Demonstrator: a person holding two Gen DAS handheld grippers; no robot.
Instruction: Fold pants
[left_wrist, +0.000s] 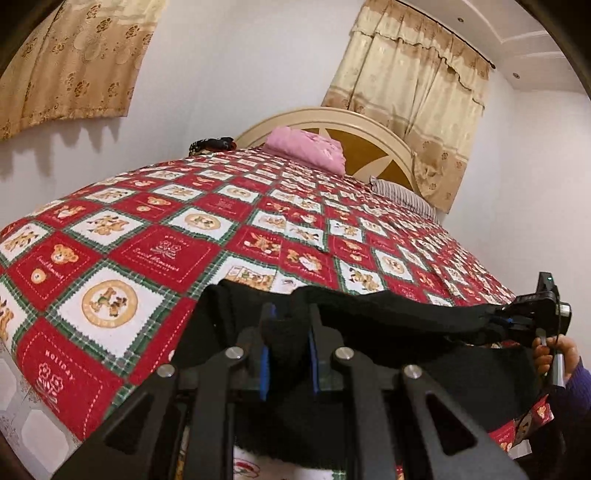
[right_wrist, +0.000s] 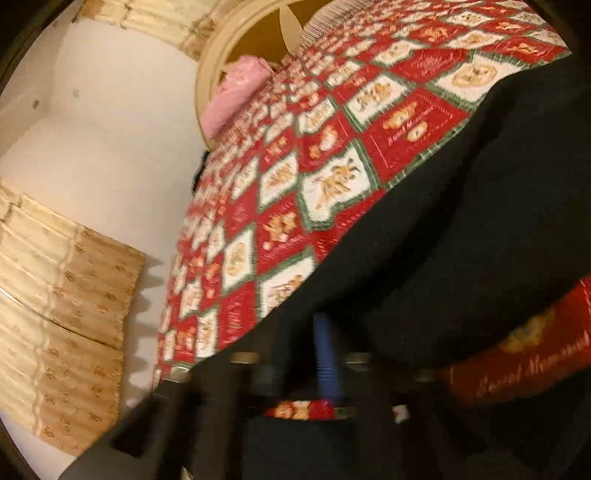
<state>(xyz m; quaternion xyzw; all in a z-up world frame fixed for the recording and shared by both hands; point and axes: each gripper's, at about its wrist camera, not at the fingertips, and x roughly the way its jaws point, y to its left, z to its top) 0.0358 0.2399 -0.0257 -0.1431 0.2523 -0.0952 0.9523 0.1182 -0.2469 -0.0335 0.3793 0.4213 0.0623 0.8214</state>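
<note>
Bed: fills the middle of the left wrist view, covered by a red, white and green bear-print quilt (left_wrist: 229, 236); cream headboard (left_wrist: 373, 129) at upper centre.
Curtains: beige patterned curtains (left_wrist: 413, 92) hang at upper right, with another at upper left.
Pants: black pants (left_wrist: 388, 321) lie over the quilt's near edge in the lower half of the frame, their top edge stretched between the two claws.
Pillows: a pink pillow (left_wrist: 306, 147) rests against the headboard; a striped one (left_wrist: 402, 197) sits lower right of it.
Left claw: left claw (left_wrist: 288, 343), bottom centre, is pinched narrow on a bunch of the black fabric.
Right claw: right claw (left_wrist: 509, 317), at the right edge, clamps the fabric's far end; its own view is blurred, with black cloth over a blue pad (right_wrist: 325, 354).
</note>
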